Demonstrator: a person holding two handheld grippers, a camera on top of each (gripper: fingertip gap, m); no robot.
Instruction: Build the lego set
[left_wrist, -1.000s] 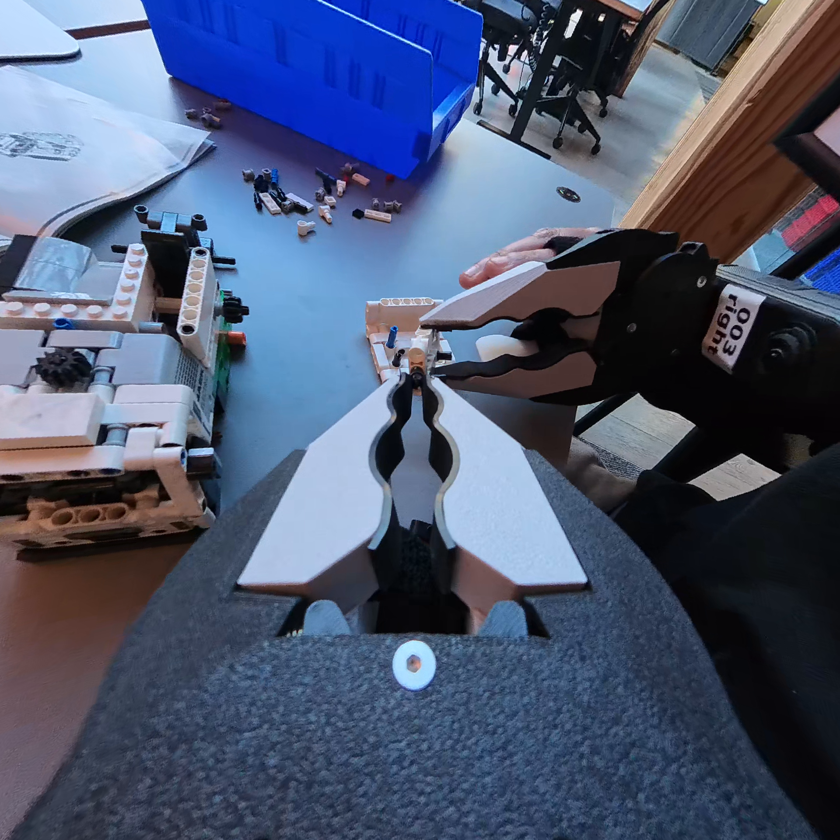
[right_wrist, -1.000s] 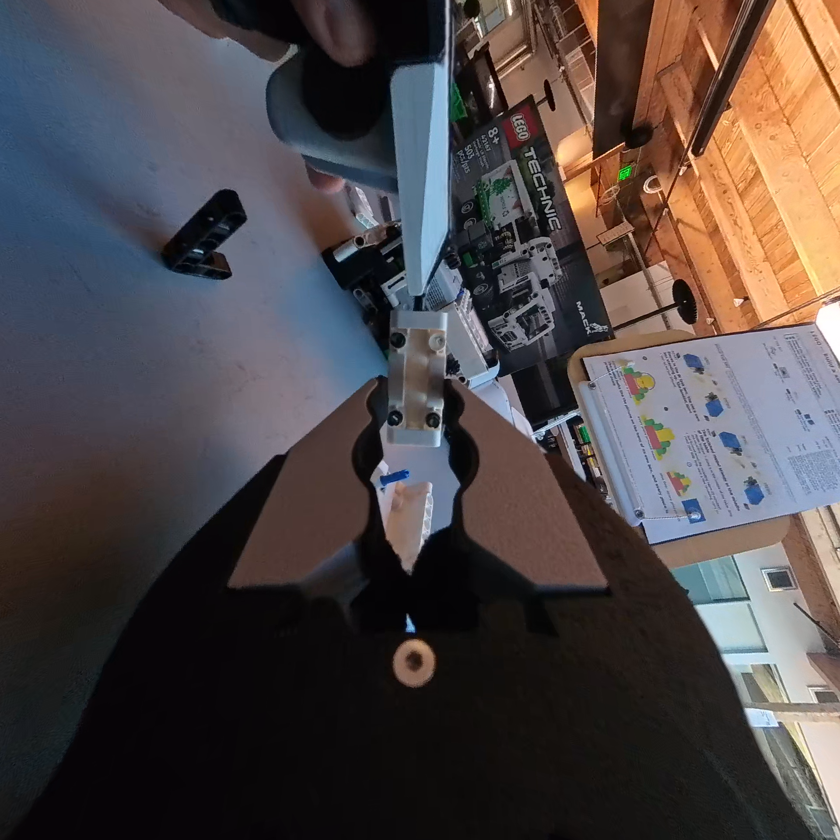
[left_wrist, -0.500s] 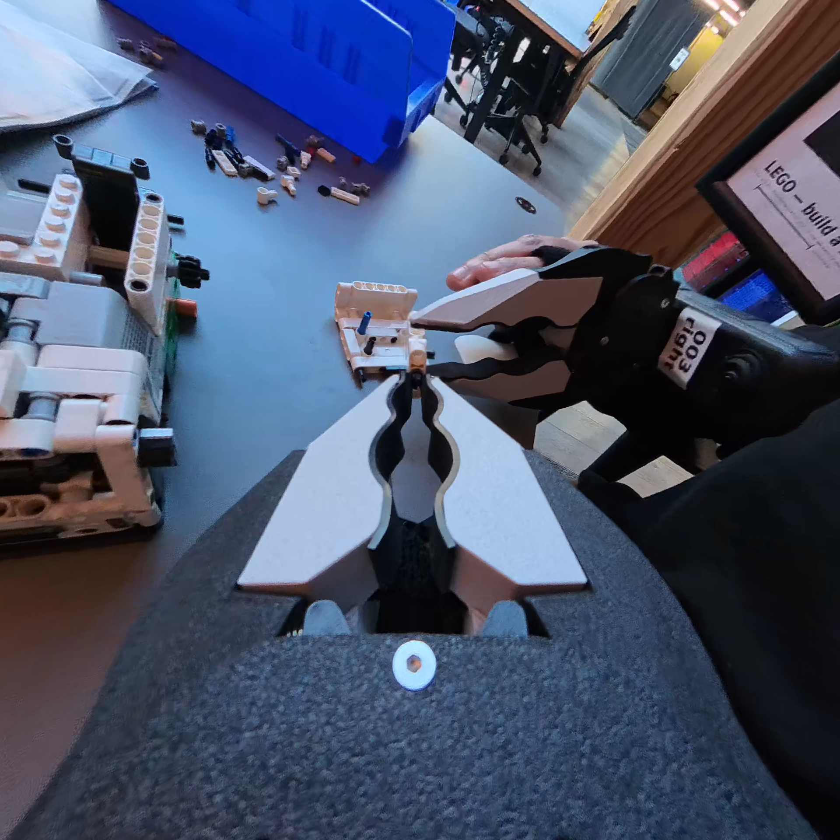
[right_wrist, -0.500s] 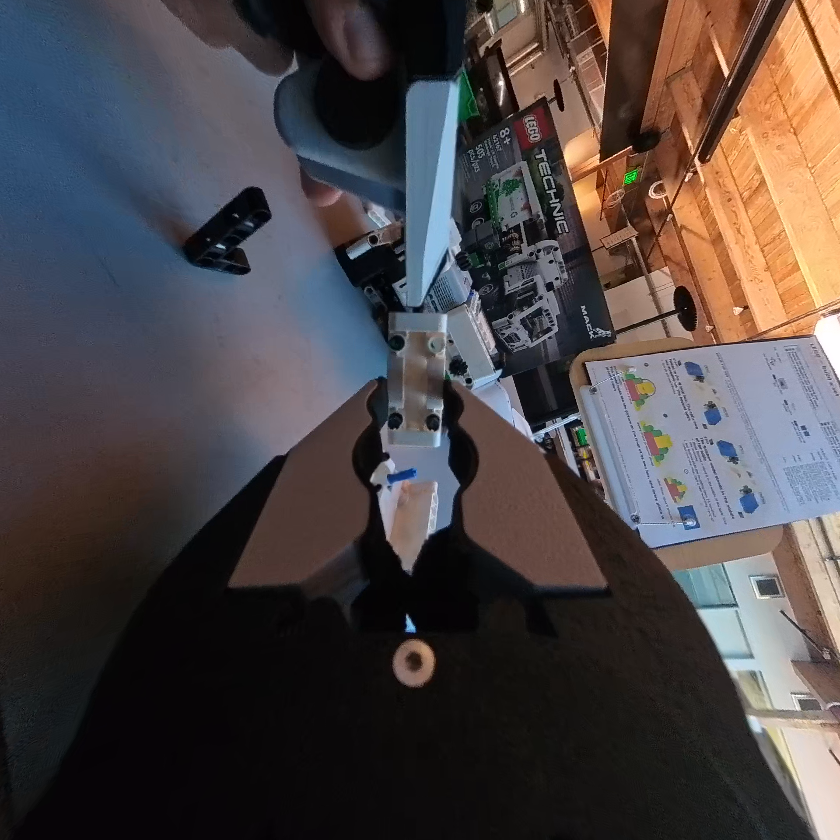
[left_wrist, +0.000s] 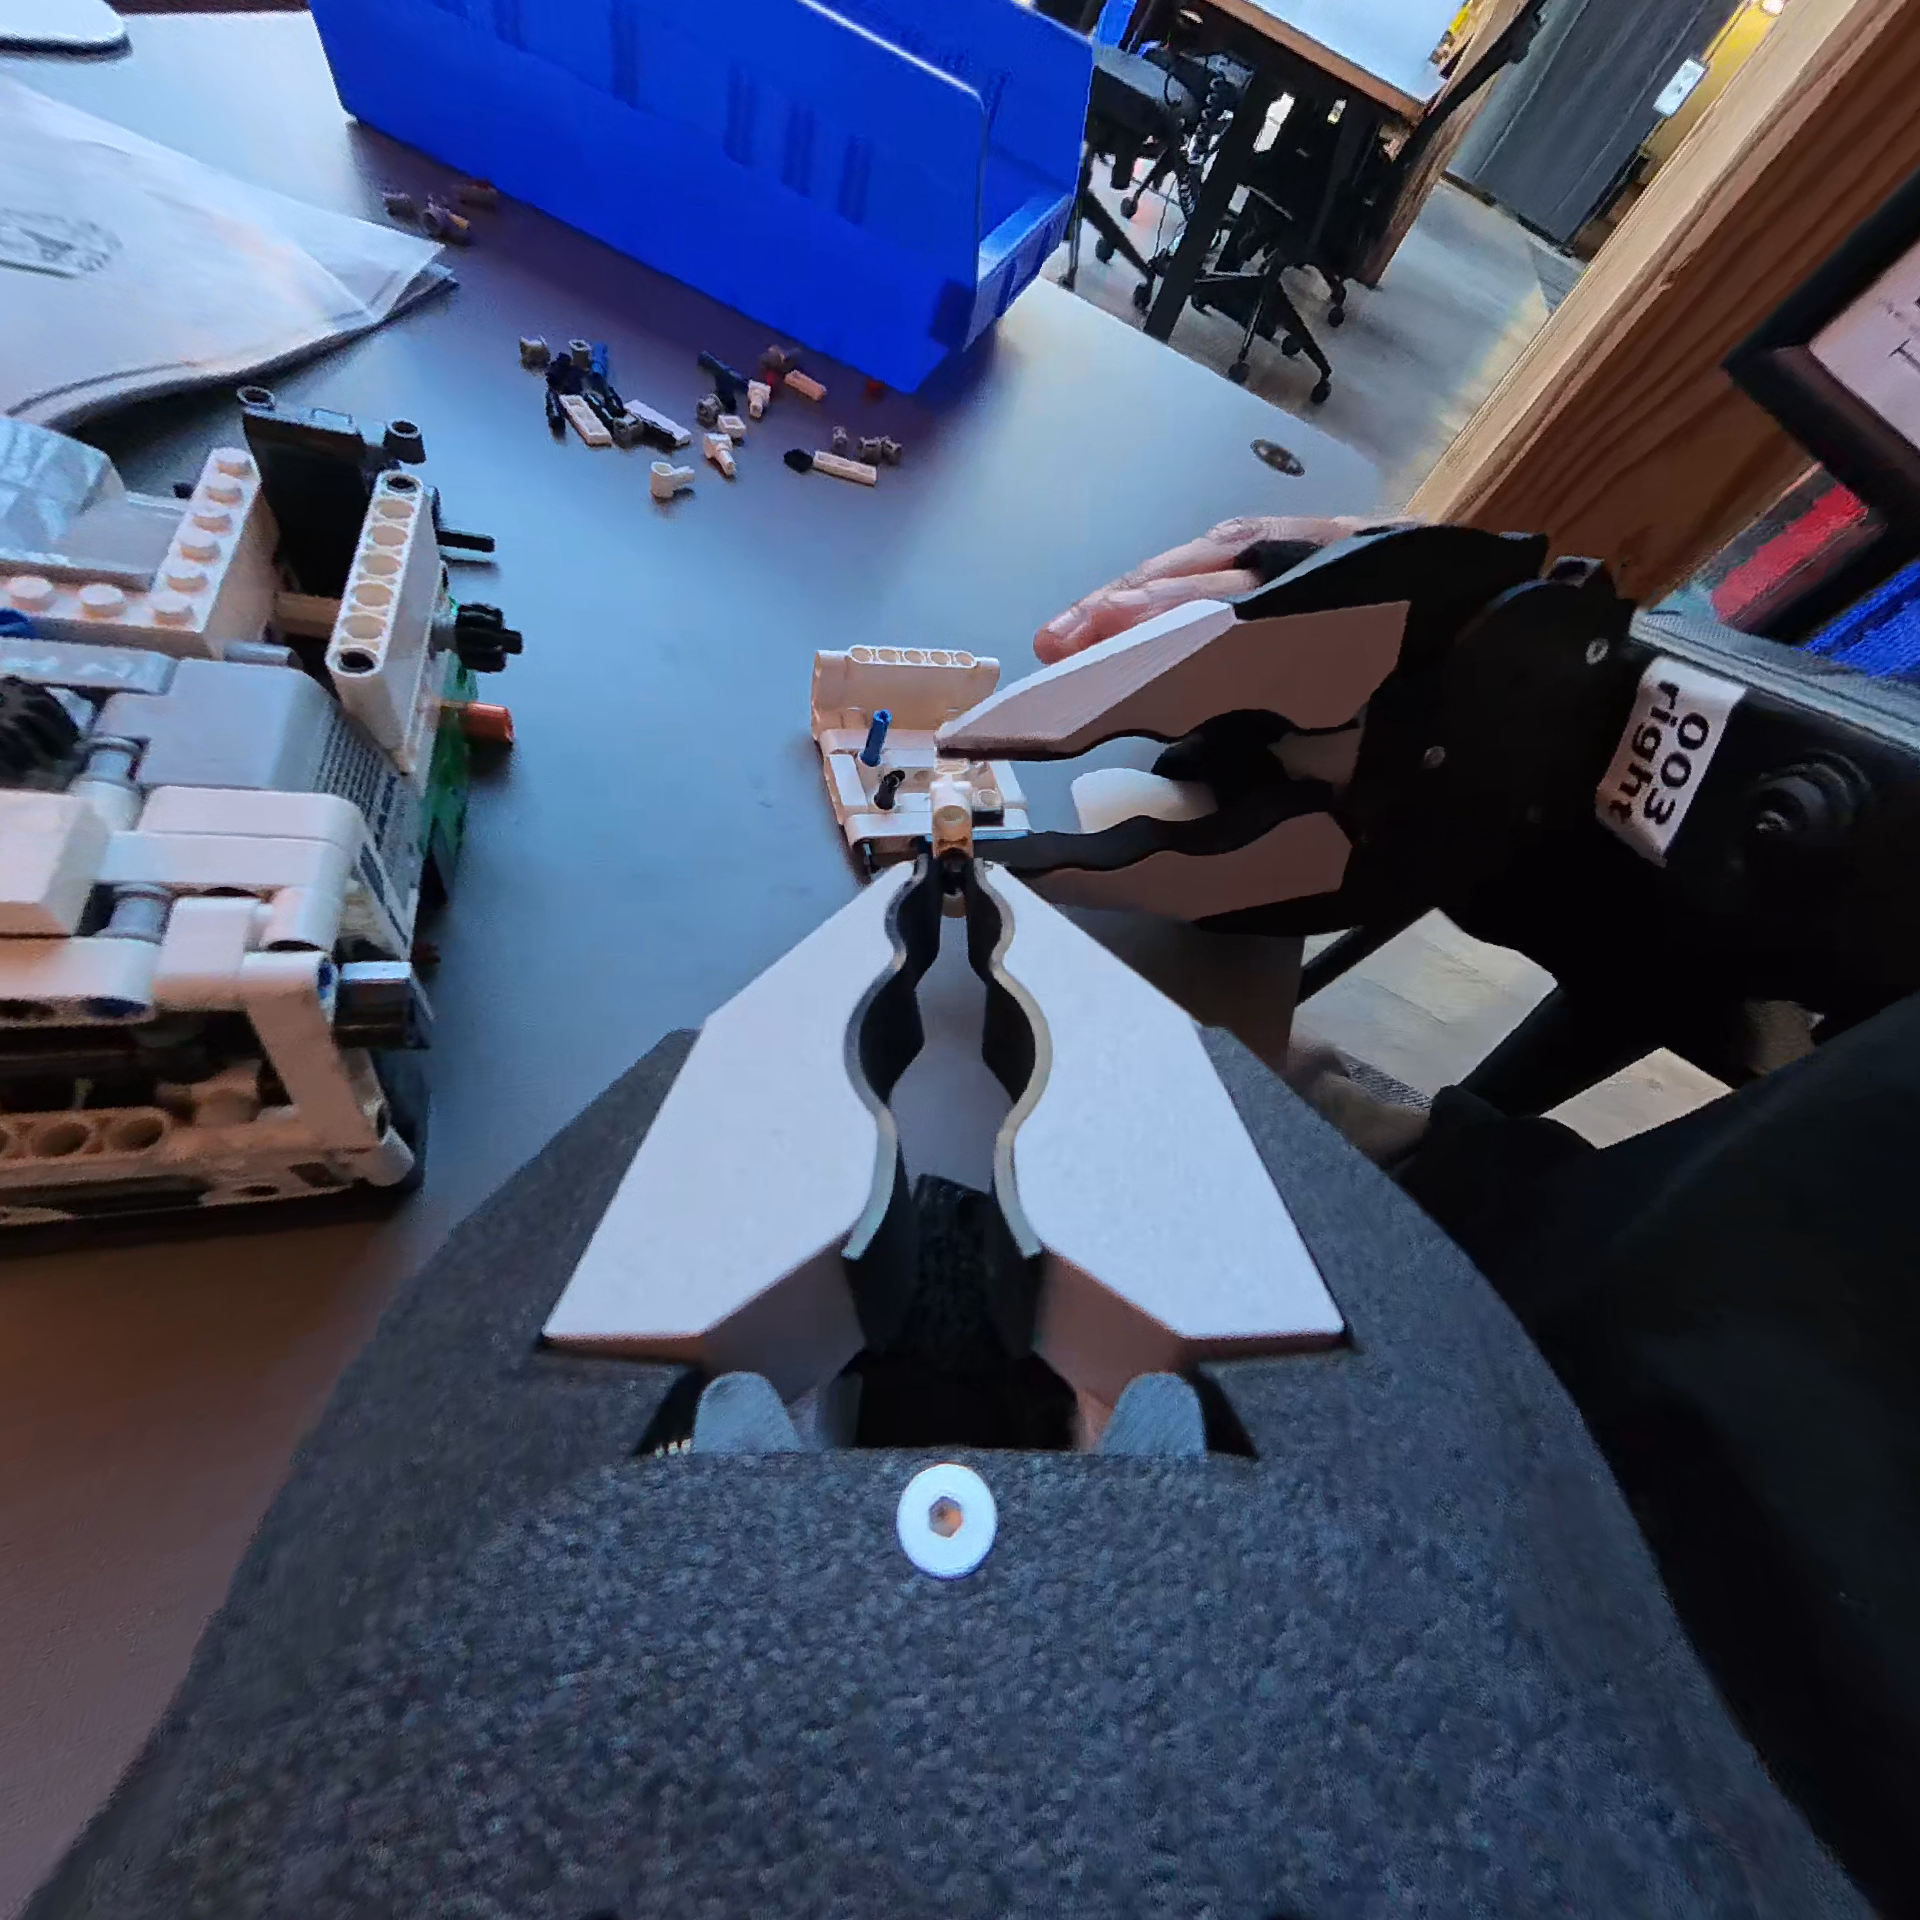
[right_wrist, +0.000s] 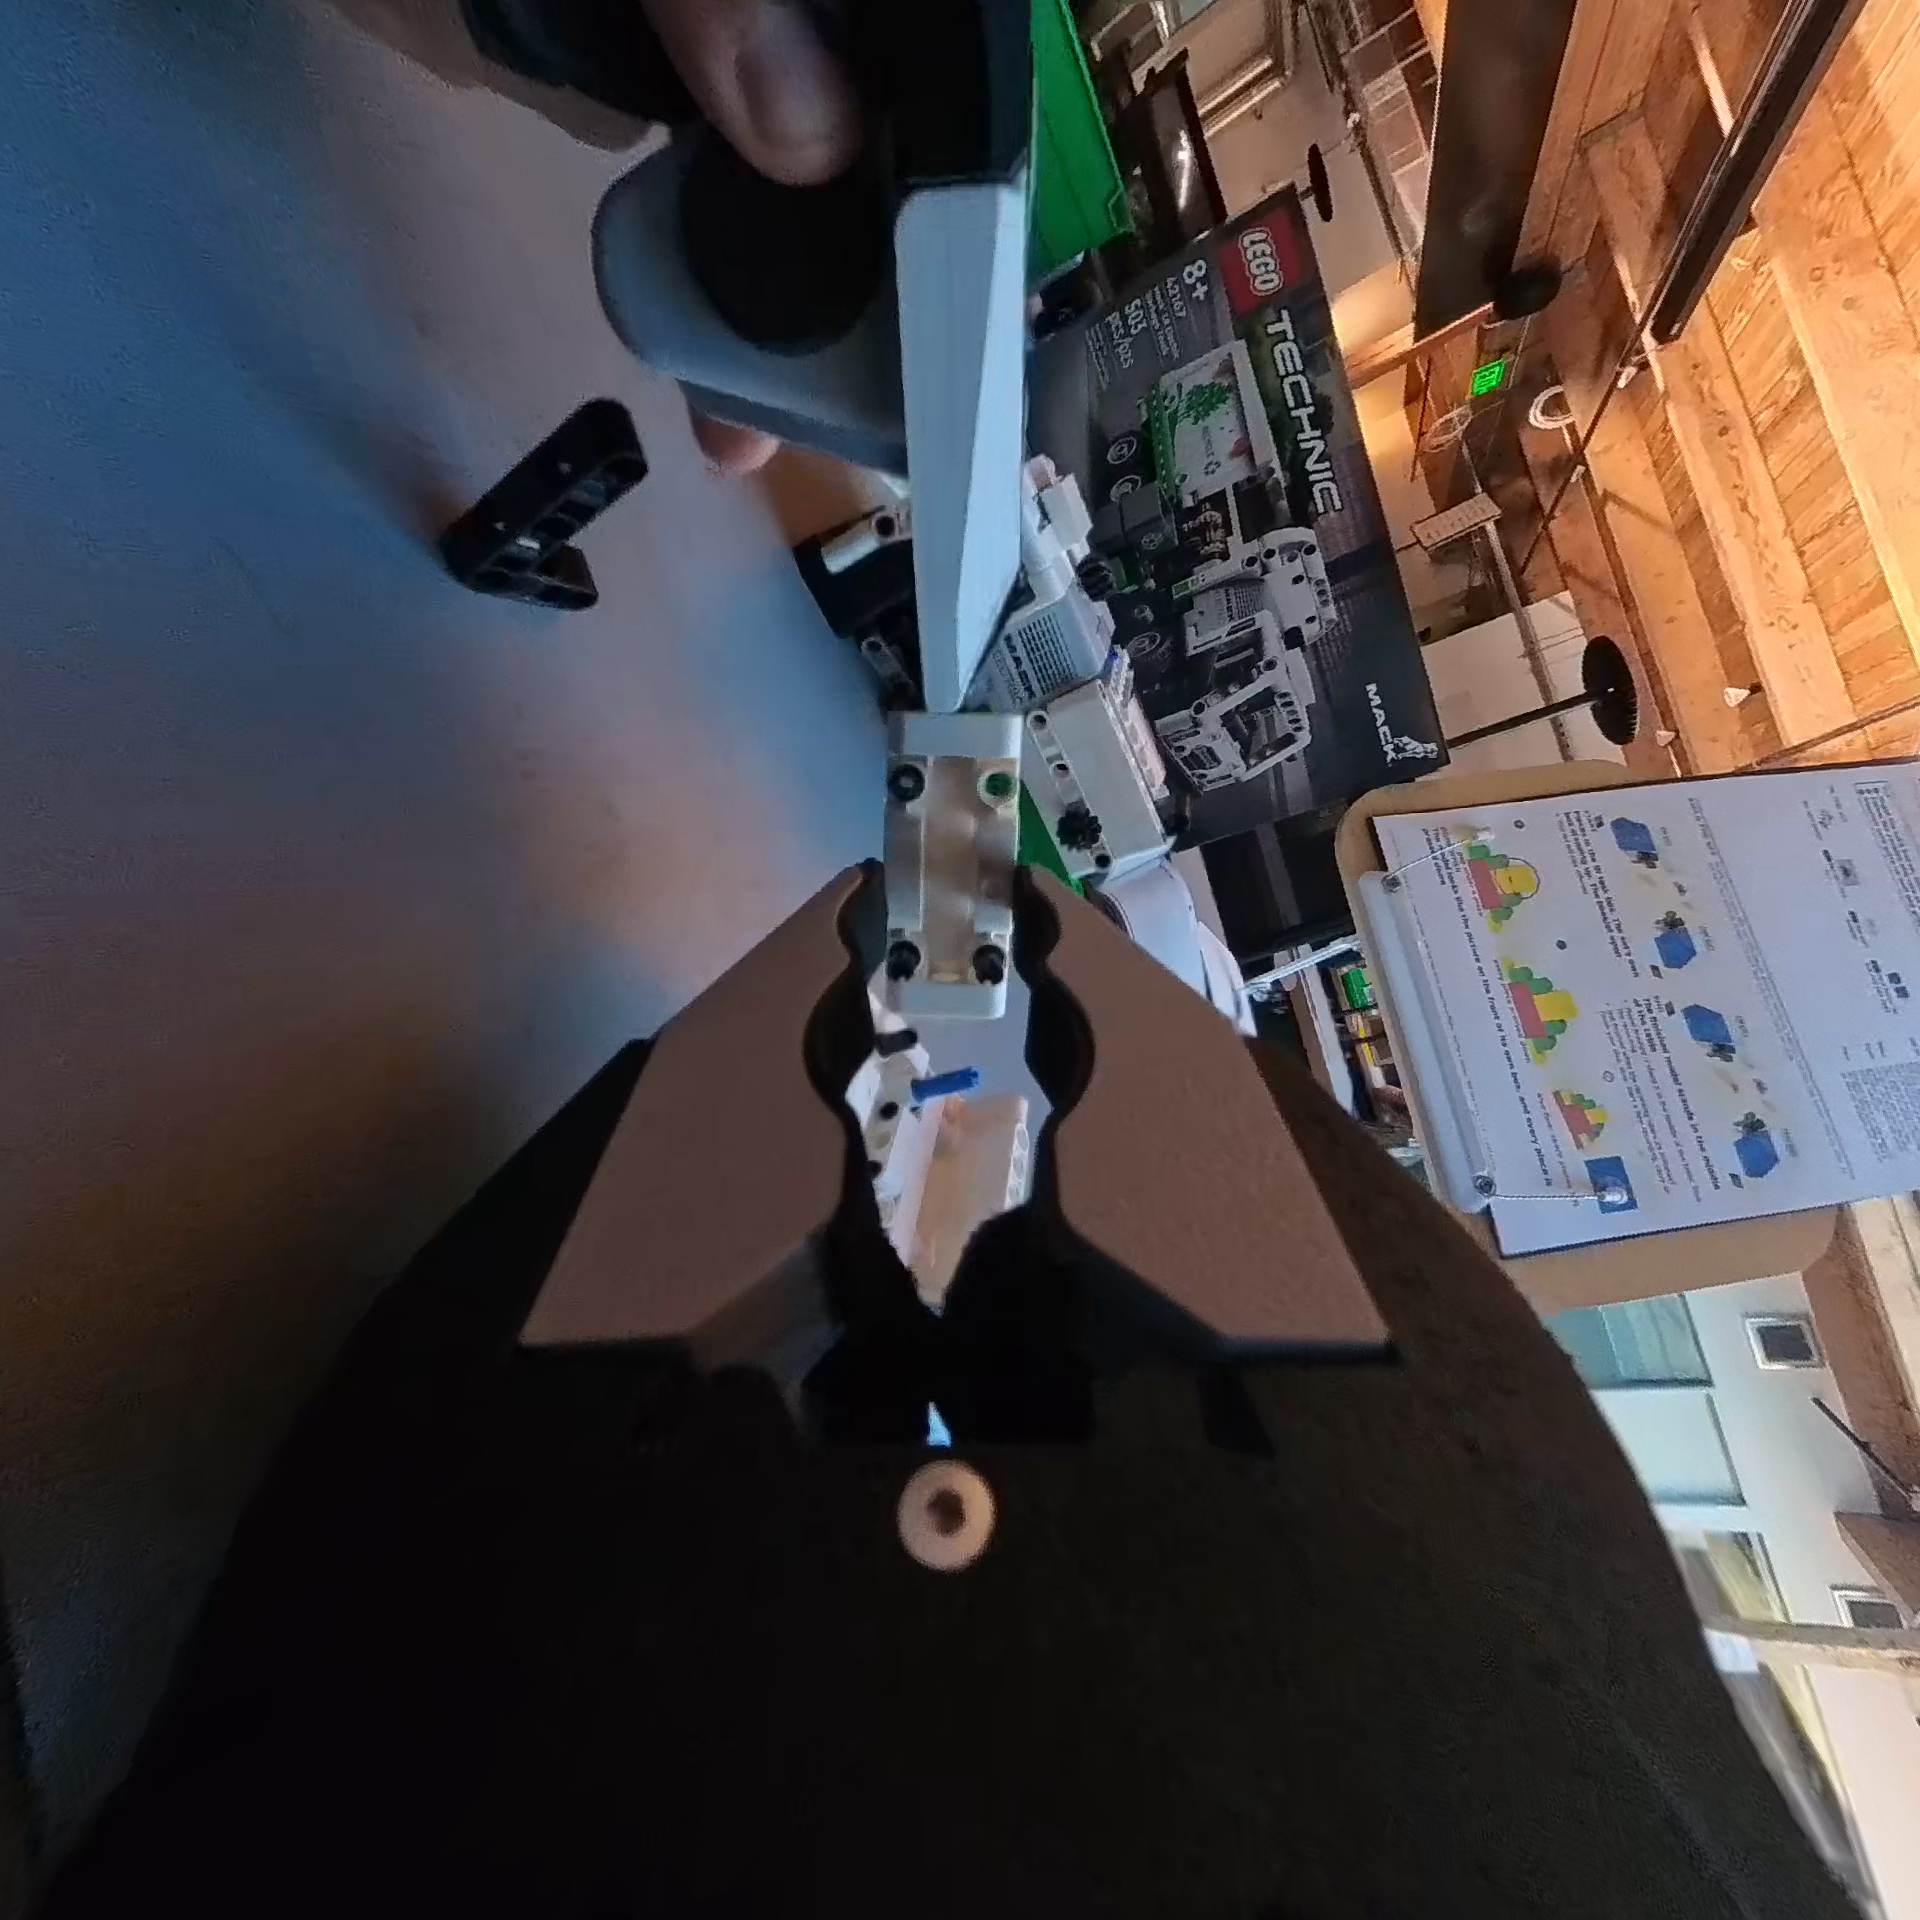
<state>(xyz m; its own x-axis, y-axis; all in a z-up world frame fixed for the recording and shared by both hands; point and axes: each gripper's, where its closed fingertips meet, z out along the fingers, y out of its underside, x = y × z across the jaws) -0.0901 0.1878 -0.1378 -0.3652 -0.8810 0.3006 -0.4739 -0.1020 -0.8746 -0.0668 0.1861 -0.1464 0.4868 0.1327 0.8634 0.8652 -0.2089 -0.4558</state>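
My left gripper (left_wrist: 951, 878) is shut on a small tan and black pin piece (left_wrist: 952, 821) and holds it against a white sub-assembly (left_wrist: 902, 748). The sub-assembly carries a blue pin (left_wrist: 879, 734) and a black pin. My right gripper (left_wrist: 971, 795) comes in from the right, shut on that sub-assembly just above the dark table (left_wrist: 665, 675). In the right wrist view my right gripper (right_wrist: 948, 881) clamps the white sub-assembly (right_wrist: 948, 831), and one white finger of the left gripper (right_wrist: 961, 468) touches its far end.
A part-built white truck model (left_wrist: 208, 831) stands at the left. Loose small pieces (left_wrist: 707, 416) lie in front of a blue bin (left_wrist: 727, 156). A paper sheet (left_wrist: 156, 260) lies far left. A black angled beam (right_wrist: 540, 520), the set's box (right_wrist: 1247, 520) and an instruction board (right_wrist: 1662, 987) show in the right wrist view. Only a small space, under 4 cm, lies between the two pairs of fingers.
Both grippers keep their hold and stay together at the sub-assembly. The left wrist view swung towards the right and back. The left gripper looms larger in the right wrist view.
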